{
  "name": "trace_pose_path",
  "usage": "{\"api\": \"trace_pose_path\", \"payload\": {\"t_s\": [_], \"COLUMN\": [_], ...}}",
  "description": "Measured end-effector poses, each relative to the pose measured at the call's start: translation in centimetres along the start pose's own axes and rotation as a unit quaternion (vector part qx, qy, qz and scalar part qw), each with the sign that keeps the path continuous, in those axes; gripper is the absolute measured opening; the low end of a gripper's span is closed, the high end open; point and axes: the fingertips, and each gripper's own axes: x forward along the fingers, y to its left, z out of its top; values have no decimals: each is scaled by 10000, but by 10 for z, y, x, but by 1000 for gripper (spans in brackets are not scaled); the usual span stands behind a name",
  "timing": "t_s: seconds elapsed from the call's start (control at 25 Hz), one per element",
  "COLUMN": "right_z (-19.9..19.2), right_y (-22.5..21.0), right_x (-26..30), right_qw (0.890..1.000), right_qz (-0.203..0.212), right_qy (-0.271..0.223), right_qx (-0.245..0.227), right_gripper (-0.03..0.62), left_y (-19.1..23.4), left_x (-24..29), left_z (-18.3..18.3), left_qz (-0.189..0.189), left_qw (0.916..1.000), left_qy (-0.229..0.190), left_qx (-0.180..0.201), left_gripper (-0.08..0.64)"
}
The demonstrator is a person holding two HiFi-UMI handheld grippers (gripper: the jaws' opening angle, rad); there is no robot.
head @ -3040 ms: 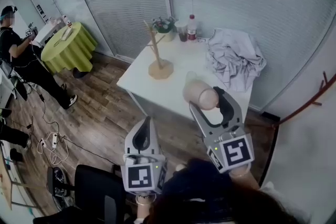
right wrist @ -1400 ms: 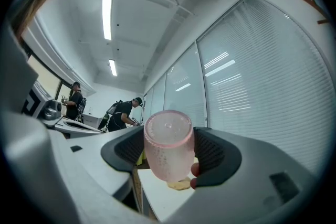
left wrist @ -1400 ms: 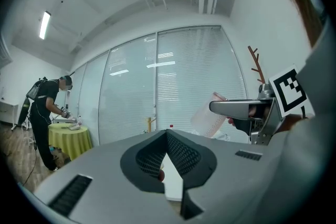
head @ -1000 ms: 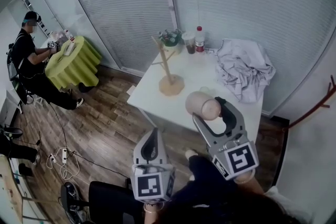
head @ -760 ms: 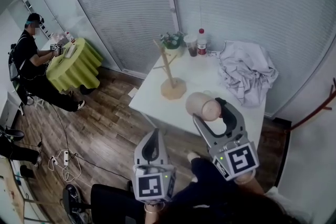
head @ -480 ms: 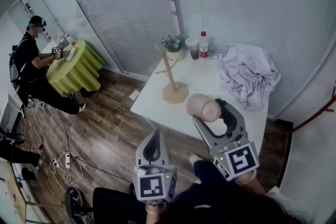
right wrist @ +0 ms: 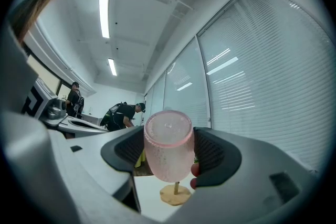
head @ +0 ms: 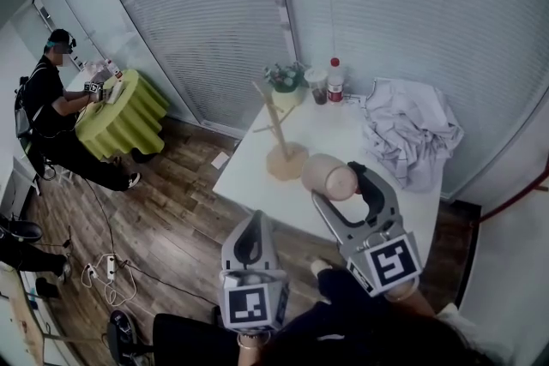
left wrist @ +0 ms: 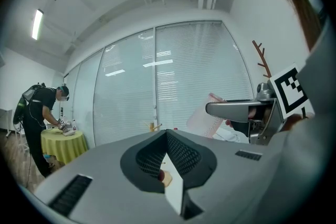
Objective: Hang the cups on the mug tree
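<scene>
A bare wooden mug tree [head: 278, 129] stands on the near left part of the white table [head: 343, 137]. My right gripper [head: 340, 182] is shut on a frosted pink cup [head: 327, 176] and holds it above the table's near edge, right of the tree's base. In the right gripper view the pink cup [right wrist: 168, 148] sits between the dark pads [right wrist: 214, 157], and the tree's base [right wrist: 175, 194] shows below it. My left gripper [head: 250, 242] hangs lower left over the wood floor, shut and empty. Its pads [left wrist: 178, 157] meet in the left gripper view.
A crumpled pale cloth [head: 413, 137] covers the table's right side. At the back edge stand a red-capped bottle [head: 335, 80], a cup with dark drink [head: 318, 85] and a small plant [head: 283, 80]. A person [head: 47, 111] works at a green-covered table [head: 122, 109] far left.
The view has drifted, so the table and mug tree sit a little further right and lower in the frame. The right gripper still holds the pink cup; the left stays shut.
</scene>
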Motion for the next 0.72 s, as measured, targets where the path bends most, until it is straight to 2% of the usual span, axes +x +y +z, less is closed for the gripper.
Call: {"api": "trace_pose_path", "payload": {"t_s": [0.72], "right_z": [-8], "right_y": [-17], "right_x": [59], "right_qw": [9994], "right_qz": [313], "right_qy": [-113], "right_qx": [97], "right_gripper": [298], "left_y": [24], "left_x": [47], "left_z": [0], "left_qz": [279], "left_qw": [9996], "left_qy": [33], "left_qx": [26], "left_gripper": [-2]}}
